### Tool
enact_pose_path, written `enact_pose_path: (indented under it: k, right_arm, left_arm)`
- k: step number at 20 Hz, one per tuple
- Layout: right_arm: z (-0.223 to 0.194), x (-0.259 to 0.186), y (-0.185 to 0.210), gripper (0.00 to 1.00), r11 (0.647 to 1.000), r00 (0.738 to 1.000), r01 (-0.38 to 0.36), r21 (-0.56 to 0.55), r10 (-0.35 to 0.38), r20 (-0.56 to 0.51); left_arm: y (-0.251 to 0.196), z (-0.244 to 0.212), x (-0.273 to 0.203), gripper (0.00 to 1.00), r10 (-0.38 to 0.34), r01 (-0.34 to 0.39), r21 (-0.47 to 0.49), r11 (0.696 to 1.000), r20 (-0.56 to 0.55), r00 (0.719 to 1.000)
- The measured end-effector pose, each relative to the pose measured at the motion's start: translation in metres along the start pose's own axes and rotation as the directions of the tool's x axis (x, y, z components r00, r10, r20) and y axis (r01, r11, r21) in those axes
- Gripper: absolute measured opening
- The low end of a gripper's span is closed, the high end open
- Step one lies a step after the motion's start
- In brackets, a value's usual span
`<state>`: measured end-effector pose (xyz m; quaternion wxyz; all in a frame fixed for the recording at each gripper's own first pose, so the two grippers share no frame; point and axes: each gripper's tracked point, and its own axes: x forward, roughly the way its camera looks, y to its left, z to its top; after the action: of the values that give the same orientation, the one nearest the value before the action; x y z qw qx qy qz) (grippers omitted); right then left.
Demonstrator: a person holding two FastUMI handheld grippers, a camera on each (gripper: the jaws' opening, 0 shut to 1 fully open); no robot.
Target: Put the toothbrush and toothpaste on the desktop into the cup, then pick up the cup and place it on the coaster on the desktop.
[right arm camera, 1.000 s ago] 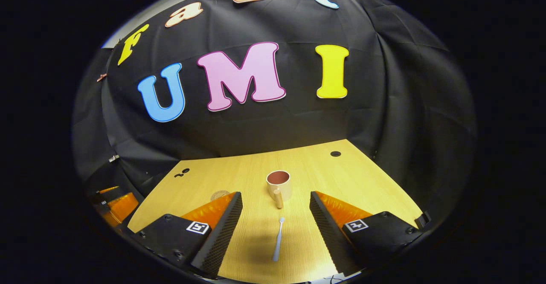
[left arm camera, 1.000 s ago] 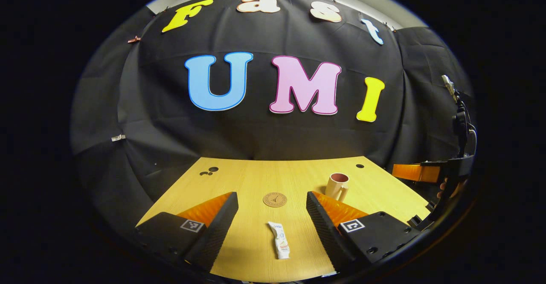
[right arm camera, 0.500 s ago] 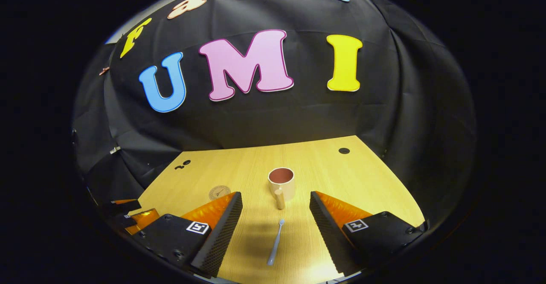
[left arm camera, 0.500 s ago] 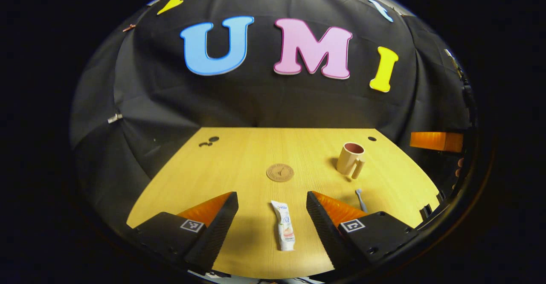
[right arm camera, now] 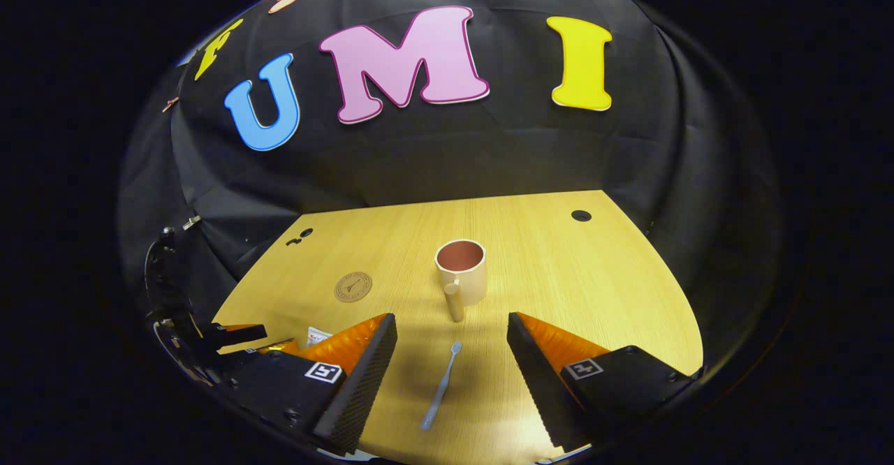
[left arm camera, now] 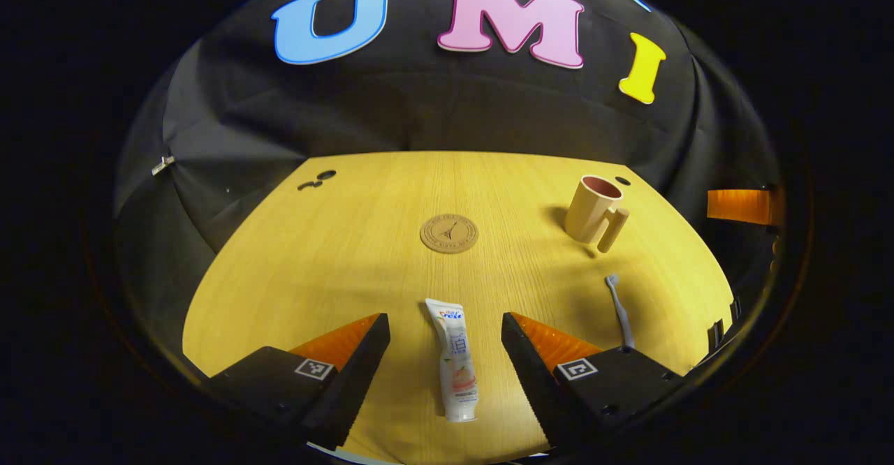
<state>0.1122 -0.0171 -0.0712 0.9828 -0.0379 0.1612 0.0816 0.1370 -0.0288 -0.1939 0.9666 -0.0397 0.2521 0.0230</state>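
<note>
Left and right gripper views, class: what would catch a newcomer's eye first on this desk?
Probably the toothpaste, lying between the open left gripper fingers, and the toothbrush, lying between those of the open right gripper. Beyond stand the empty cup and the round coaster.

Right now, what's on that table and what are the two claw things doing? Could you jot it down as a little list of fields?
table: wooden desktop
cup: upright, empty, handle toward the cameras
coaster: round, bare, left of the cup
toothpaste: lying flat between the left gripper's open fingers
toothbrush: lying flat between the right gripper's open fingers
left gripper: open, holding nothing
right gripper: open, holding nothing
</note>
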Motion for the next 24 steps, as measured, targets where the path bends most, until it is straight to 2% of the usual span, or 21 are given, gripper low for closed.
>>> enact_pose_path:
  k: [4, 10, 13, 16, 17, 18, 21, 22, 24]
  right_arm:
    - [-0.020, 0.014, -0.008, 0.98, 0.999, 0.998, -0.028, -0.021, 0.027, -0.063]
    - [-0.050, 0.023, -0.018, 0.98, 0.998, 0.988, -0.060, -0.001, 0.059, -0.145]
    - [-0.064, 0.025, -0.021, 0.98, 0.998, 0.982, -0.052, 0.029, 0.057, -0.180]
    - [-0.072, 0.025, -0.022, 0.98, 0.998, 0.977, -0.030, 0.058, 0.041, -0.207]
    - [-0.076, 0.025, -0.024, 0.98, 0.999, 0.976, -0.015, 0.052, 0.026, -0.215]
    - [-0.077, 0.025, -0.024, 0.98, 0.999, 0.976, -0.001, 0.042, 0.010, -0.219]
    - [-0.083, 0.026, -0.021, 0.98, 0.999, 0.973, 0.037, 0.033, -0.029, -0.229]
    - [-0.086, 0.027, -0.020, 0.98, 0.998, 0.969, 0.051, 0.045, -0.039, -0.242]
    - [-0.095, 0.027, -0.015, 0.99, 0.993, 0.960, 0.085, 0.080, -0.061, -0.272]
  left_arm:
    - [-0.003, -0.024, 0.018, 1.00, 0.029, -0.028, 0.010, 1.000, -0.088, 0.996]
    - [-0.001, -0.038, 0.038, 0.99, 0.055, -0.051, 0.031, 0.998, -0.156, 0.986]
    - [-0.003, -0.043, 0.048, 0.90, 0.056, -0.050, 0.035, 0.998, -0.192, 0.980]
    - [-0.007, -0.055, 0.056, 0.88, 0.034, -0.034, 0.003, 0.999, -0.237, 0.971]
    - [-0.006, -0.056, 0.055, 0.83, 0.029, -0.031, -0.003, 1.000, -0.239, 0.971]
    - [-0.004, -0.054, 0.061, 0.83, 0.023, -0.024, 0.002, 1.000, -0.220, 0.975]
    - [0.002, -0.053, 0.059, 0.70, 0.030, -0.031, -0.003, 1.000, -0.227, 0.973]
    - [0.004, -0.052, 0.062, 0.58, 0.031, -0.032, 0.000, 0.999, -0.233, 0.972]
    - [0.006, -0.049, 0.061, 0.45, 0.027, -0.031, -0.015, 0.999, -0.230, 0.973]
